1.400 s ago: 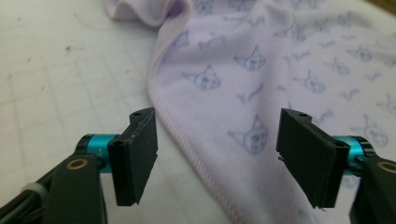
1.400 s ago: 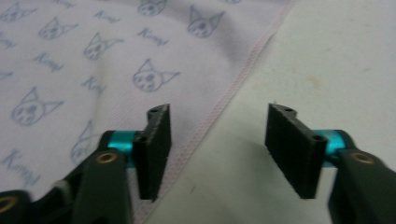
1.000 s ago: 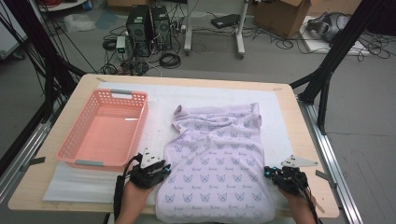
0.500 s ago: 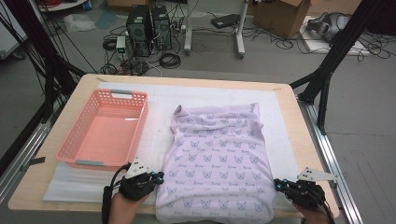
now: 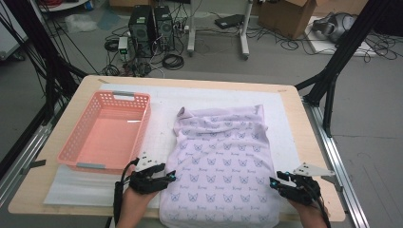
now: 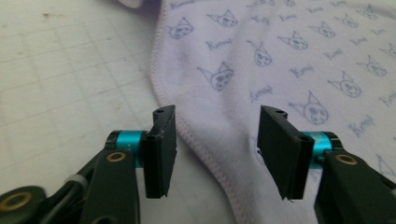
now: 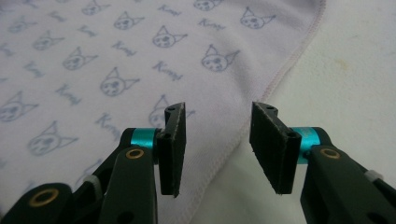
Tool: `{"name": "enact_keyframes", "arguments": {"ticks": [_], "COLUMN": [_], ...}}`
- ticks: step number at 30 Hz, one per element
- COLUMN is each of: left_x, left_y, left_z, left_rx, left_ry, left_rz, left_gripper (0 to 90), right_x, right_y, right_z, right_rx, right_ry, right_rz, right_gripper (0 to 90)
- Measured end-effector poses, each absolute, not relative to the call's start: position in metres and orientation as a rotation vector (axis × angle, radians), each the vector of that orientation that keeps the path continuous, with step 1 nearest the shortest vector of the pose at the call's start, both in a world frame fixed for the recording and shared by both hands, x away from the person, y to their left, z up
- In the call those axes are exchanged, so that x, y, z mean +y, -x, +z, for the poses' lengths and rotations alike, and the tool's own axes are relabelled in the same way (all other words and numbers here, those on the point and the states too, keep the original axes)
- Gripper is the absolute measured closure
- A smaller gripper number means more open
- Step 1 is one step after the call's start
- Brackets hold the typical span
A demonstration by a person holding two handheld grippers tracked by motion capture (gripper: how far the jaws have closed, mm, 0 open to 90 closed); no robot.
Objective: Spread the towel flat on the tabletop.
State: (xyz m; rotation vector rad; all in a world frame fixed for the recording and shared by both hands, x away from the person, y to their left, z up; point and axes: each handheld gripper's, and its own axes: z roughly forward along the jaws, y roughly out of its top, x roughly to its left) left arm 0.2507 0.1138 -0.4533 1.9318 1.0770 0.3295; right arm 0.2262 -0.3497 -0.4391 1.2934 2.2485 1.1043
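Observation:
A lilac garment (image 5: pixel 221 156) printed with small cat faces lies flat on the white mat (image 5: pixel 157 102), its lower hem at the table's near edge. My left gripper (image 5: pixel 170 177) sits at the garment's left side near the hem. Its jaws have just been opening and stand apart over the stitched edge (image 6: pixel 187 130) without pressing it. My right gripper (image 5: pixel 274 182) is at the garment's right side. Its jaws have also just been opening, and the cloth edge (image 7: pixel 233 144) runs loose between them. Both gripper views look along the cloth (image 6: pixel 280 56) (image 7: pixel 116 70).
An empty pink plastic basket (image 5: pixel 107 130) stands on the mat's left half, close to the garment's left edge. The wooden table's (image 5: pixel 309 142) right strip lies beside the right hand. Black frame posts flank the table; cables and boxes lie on the floor beyond.
Both grippers were shut on the garment's lower edges and drew outward towards the near edge. Now they have come back in a little and opened, and the cloth lies released and flat.

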Motion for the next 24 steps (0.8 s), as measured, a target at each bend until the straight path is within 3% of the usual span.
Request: {"name": "enact_keyframes", "arguments": {"ticks": [1, 3, 4, 5, 16, 19, 21, 22, 24], "left_x": [0.111, 0.108, 0.108, 0.107, 0.126, 0.128, 0.127, 0.127, 0.125], "left_y": [-0.25, -0.247, -0.245, -0.243, -0.199, -0.194, -0.199, -0.204, -0.215], "left_z": [-0.452, -0.452, -0.452, -0.451, -0.448, -0.449, -0.448, -0.447, -0.445], "left_rx": [1.071, 1.038, 1.024, 1.022, 0.966, 0.952, 0.973, 0.986, 0.996], "left_ry": [-1.946, -1.982, -1.989, -1.998, -2.004, -1.982, -1.946, -1.924, -1.891], "left_rz": [0.368, 0.393, 0.383, 0.391, 0.306, 0.307, 0.318, 0.328, 0.348], "left_gripper": [53.7, 72.2, 82.8, 86.2, 86.6, 82.0, 60.7, 53.9, 48.1], "right_x": [-0.347, -0.344, -0.345, -0.346, -0.357, -0.357, -0.356, -0.357, -0.357], "right_y": [-0.23, -0.233, -0.232, -0.232, -0.19, -0.181, -0.18, -0.182, -0.192], "right_z": [-0.442, -0.446, -0.446, -0.446, -0.442, -0.44, -0.438, -0.436, -0.434], "right_rx": [2.246, 2.252, 2.25, 2.271, 2.405, 2.42, 2.388, 2.35, 2.283], "right_ry": [-1.287, -1.29, -1.295, -1.287, -1.183, -1.157, -1.161, -1.18, -1.226], "right_rz": [1.063, 1.015, 1.04, 1.062, 1.129, 1.132, 1.131, 1.138, 1.151], "right_gripper": [57.5, 65.0, 79.4, 85.5, 87.2, 85.5, 70.5, 64.6, 61.3]}}
